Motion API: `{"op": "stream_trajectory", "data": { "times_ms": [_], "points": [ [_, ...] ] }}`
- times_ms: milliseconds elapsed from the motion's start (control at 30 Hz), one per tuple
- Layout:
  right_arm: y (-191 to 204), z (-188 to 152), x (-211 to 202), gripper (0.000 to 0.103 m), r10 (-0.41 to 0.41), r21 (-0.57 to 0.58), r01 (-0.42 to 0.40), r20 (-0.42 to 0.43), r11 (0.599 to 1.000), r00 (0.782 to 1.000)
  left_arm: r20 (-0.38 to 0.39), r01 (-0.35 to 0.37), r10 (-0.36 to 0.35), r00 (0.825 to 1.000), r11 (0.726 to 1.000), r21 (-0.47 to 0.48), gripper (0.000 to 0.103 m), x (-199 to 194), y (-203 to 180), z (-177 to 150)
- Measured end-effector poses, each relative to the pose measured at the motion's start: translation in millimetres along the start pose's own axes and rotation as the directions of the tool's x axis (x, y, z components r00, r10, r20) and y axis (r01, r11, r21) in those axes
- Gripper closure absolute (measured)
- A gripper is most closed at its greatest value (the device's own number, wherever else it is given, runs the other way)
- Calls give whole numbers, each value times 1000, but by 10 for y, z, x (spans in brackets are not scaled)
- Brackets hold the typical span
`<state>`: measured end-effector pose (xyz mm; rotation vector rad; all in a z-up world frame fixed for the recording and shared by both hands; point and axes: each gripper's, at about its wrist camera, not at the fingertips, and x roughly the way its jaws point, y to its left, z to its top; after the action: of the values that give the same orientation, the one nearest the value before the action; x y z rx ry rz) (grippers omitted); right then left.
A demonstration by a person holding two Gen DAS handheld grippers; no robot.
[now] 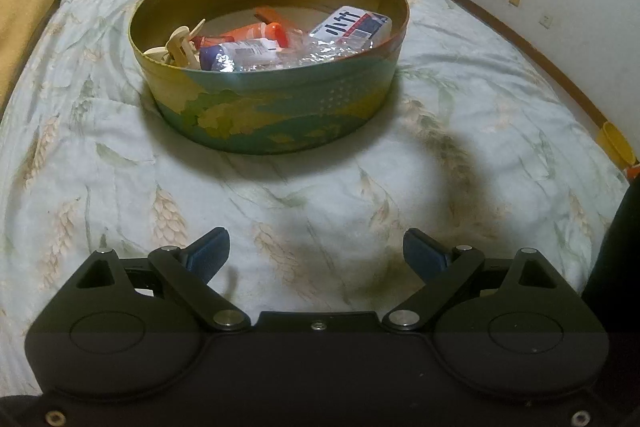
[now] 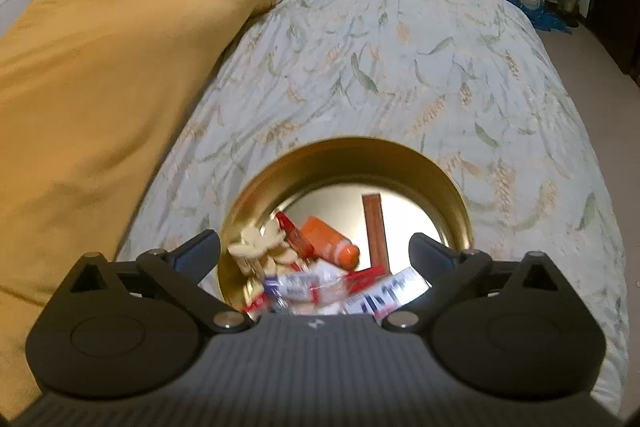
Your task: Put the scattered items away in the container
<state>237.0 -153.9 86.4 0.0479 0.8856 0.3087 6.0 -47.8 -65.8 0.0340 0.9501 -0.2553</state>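
Both grippers — left [image 1: 316, 251] and right [image 2: 316, 251] — spread wide, empty, over a bedspread [image 1: 120, 167], facing the round tin [image 1: 276, 115] of clutter.

left claw [image 1: 316, 253]: matte black, blue pads, silver pivot screws | right claw [image 2: 316, 253]: black, ribbed grey housing

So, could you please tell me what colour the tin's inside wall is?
Gold on the tin's inside wall, clearest in the right wrist view.

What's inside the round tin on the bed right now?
The round tin holds an orange tube, cream hair clips, a white packet and clear wrappers; anything beneath them is hidden.
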Motion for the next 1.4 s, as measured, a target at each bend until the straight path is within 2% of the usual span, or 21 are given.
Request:
{"op": "stream_trajectory", "data": {
  "times_ms": [400,967,1233,1400],
  "points": [
    [-343,-658,-166,0,-69,-6,69,-58,998,996,-5,-45,45,999,998,-49,10,10,112,63],
    [-256,-1387,-186,0,-154,-76,148,-80,986,985,28,-107,109,994,993,-54,10,-115,99,66],
    [-324,-1607,-146,0,-153,-37,151,-83,988,985,61,-157,162,985,985,-68,9,-121,76,-9],
    [-431,-1759,-110,0,-156,11,157,-75,988,985,43,-185,189,981,978,-93,9,-15,138,-85]
  ]
}}
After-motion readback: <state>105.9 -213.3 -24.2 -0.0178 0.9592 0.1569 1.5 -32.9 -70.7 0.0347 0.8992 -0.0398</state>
